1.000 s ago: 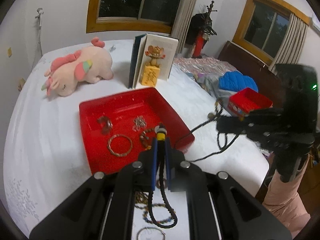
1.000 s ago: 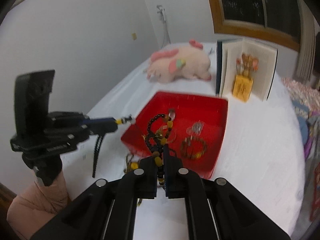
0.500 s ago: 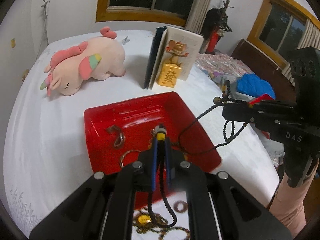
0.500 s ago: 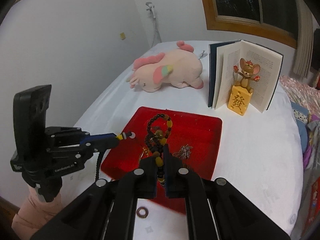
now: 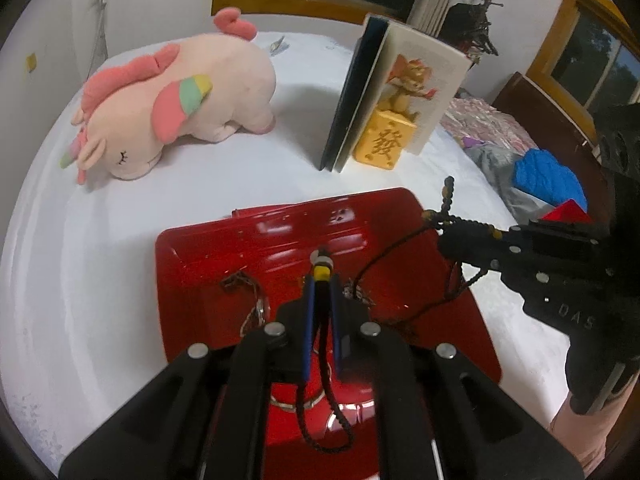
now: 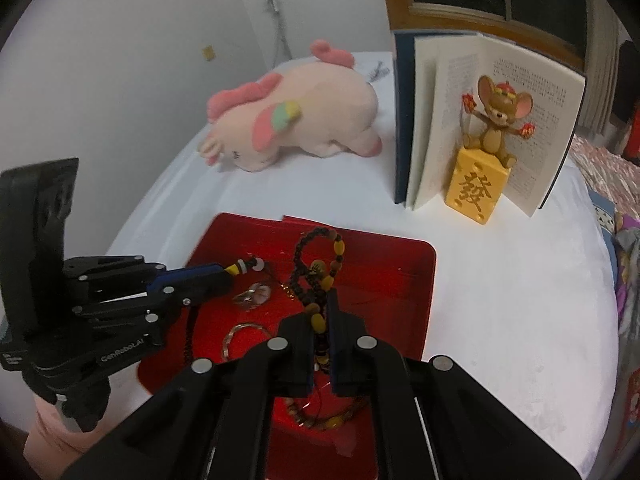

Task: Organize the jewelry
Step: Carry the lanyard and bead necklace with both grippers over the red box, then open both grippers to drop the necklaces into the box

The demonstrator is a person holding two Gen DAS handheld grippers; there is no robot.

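A dark beaded necklace [image 6: 316, 276] is gripped at both ends: its yellow-and-white end is clamped in the left hand-held gripper [image 5: 320, 280], and a beaded stretch is pinched by the right hand-held gripper [image 6: 320, 312]. The strand is held above the red tray [image 6: 416, 280] on the white bed [image 6: 500, 300], where rings and bracelets lie

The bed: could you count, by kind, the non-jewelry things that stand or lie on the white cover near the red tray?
Plush unicorn: 1
Open book: 1
Mouse figurine on yellow block: 1
Red tray: 1
Total: 4
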